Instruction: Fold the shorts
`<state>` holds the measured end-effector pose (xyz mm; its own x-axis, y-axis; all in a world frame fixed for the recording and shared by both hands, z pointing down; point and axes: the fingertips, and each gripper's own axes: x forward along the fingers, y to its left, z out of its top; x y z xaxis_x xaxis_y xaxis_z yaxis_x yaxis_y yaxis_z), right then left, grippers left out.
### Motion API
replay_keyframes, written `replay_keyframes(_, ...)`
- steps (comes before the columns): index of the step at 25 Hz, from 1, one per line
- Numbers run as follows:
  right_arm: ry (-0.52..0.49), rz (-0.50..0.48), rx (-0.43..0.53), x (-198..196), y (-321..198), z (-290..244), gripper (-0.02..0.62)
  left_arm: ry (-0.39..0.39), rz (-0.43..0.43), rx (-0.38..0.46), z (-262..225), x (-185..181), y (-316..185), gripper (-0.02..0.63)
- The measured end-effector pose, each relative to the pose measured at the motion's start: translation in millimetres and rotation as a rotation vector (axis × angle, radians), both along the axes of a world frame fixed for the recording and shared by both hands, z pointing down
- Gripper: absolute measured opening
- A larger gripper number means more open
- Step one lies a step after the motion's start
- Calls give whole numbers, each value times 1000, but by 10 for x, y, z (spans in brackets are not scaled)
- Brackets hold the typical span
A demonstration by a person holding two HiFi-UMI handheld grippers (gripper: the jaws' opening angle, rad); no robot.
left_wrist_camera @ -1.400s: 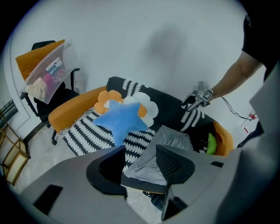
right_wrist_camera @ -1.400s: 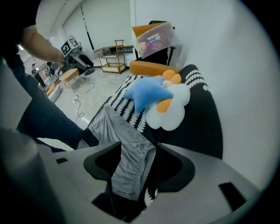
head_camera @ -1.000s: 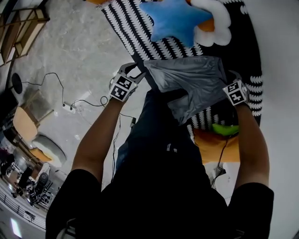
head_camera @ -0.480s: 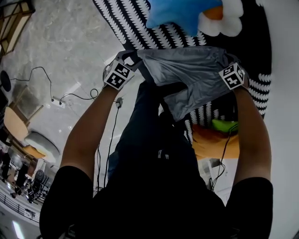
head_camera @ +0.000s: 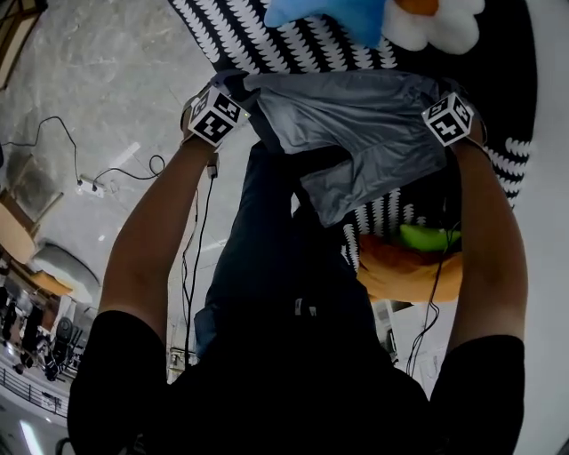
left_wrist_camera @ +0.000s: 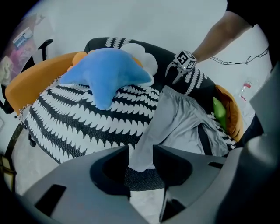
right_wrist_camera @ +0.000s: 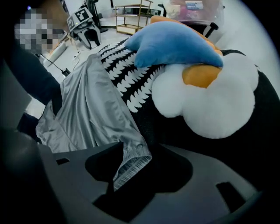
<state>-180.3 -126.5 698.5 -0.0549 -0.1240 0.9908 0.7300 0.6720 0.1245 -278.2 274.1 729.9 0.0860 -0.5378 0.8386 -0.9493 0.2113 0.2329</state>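
Grey shorts [head_camera: 356, 124] hang stretched by the waistband between my two grippers, over the edge of a black-and-white patterned cover [head_camera: 267, 35]. My left gripper [head_camera: 233, 89] is shut on one waistband corner; in the left gripper view that corner [left_wrist_camera: 142, 153] sits between its jaws [left_wrist_camera: 141, 159]. My right gripper [head_camera: 437, 87] holds the other corner, and its jaws [right_wrist_camera: 131, 168] are closing on the ribbed waistband [right_wrist_camera: 131, 159]. The shorts' legs droop toward the person's dark trousers [head_camera: 267, 249].
A blue star cushion [head_camera: 338, 13] and a white flower cushion [head_camera: 440, 22] lie on the cover just beyond the shorts. An orange cushion [head_camera: 409, 267] with a green object [head_camera: 427, 236] sits at the right. Cables [head_camera: 116, 173] trail over the grey floor on the left.
Both grippers have sunk toward the patterned cover, carrying the shorts with them. The shorts stay stretched between them and now reach closer to the cushions.
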Motion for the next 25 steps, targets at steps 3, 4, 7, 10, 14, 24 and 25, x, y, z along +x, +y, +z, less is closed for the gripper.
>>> replay_keyframes(3,38,-71,21,6,-57,74,221,-12,-2,-46,120,-61,-29,187)
replay_keyframes(4,49,-90,28,17,-93,112,213,-15,2,-67,172,-75,-36,187)
replay_keyframes(7,87,-129,52,87,-234,266,209,-5,10,-115,342,-58,-61,189)
replay_keyframes(10,111,-178,71,122,-287,411,207,-15,28,-131,449,3,-84,196)
replay_keyframes(14,115,-235,89,98,-320,518,190,-52,31,-149,403,42,-75,167)
replay_keyframes(24,132,-309,129,10,-454,563,37,-46,44,-189,413,199,18,22)
replay_keyframes(25,127,-308,135,7,-468,536,35,-45,47,-189,398,244,13,21)
